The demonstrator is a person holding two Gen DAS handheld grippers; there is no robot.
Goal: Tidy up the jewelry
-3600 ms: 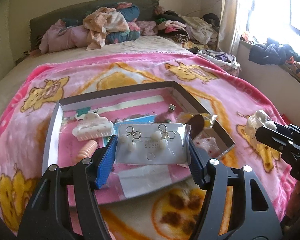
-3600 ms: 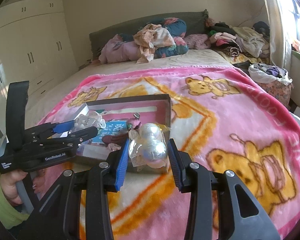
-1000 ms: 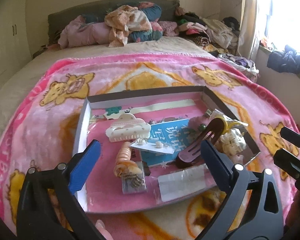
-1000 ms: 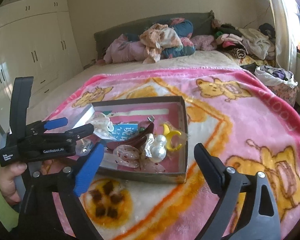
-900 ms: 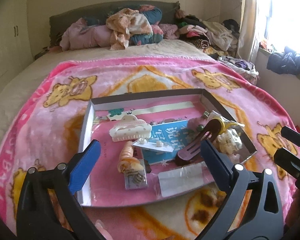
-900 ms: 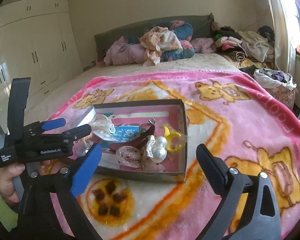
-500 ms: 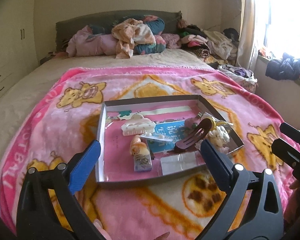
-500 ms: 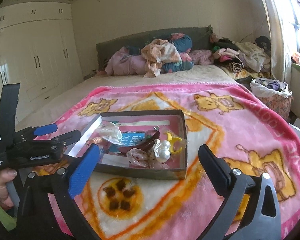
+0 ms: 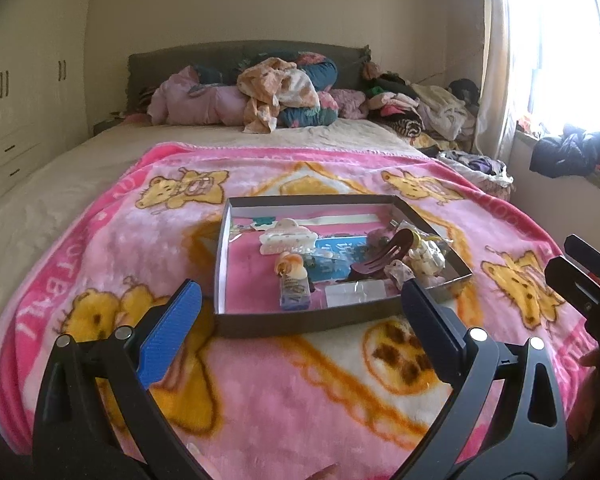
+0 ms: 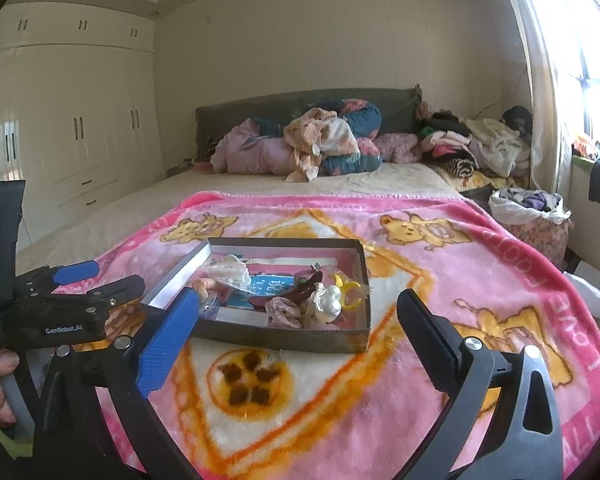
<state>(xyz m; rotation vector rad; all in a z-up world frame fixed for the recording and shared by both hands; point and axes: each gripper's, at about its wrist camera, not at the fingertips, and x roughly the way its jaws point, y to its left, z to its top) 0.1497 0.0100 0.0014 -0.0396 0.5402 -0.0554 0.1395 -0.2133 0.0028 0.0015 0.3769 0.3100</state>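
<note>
A shallow dark box (image 9: 300, 325) (image 10: 260, 338) lies on the pink bear blanket. It holds a white hair claw (image 9: 286, 236), a maroon claw (image 9: 384, 258) (image 10: 296, 290), a pearl packet (image 9: 426, 256) (image 10: 328, 302), a yellow moon clip (image 10: 350, 288), a blue card (image 9: 336, 258) and several small bagged pieces. My left gripper (image 9: 298, 330) (image 10: 100, 280) is open and empty, well back from the box's near edge. My right gripper (image 10: 298, 328) (image 9: 580, 268) is open and empty, back from the box's near right corner.
The pink blanket (image 9: 300, 392) covers the near half of a bed. Piled clothes and pillows (image 9: 276, 92) lie at the headboard. A wardrobe (image 10: 72, 120) lines the left wall. A bag of clothes (image 10: 532, 216) stands right of the bed by the window.
Both grippers let go of their packets, the earrings and the pearls, into the box, opened wide, and have drawn back and up from the box over the last second.
</note>
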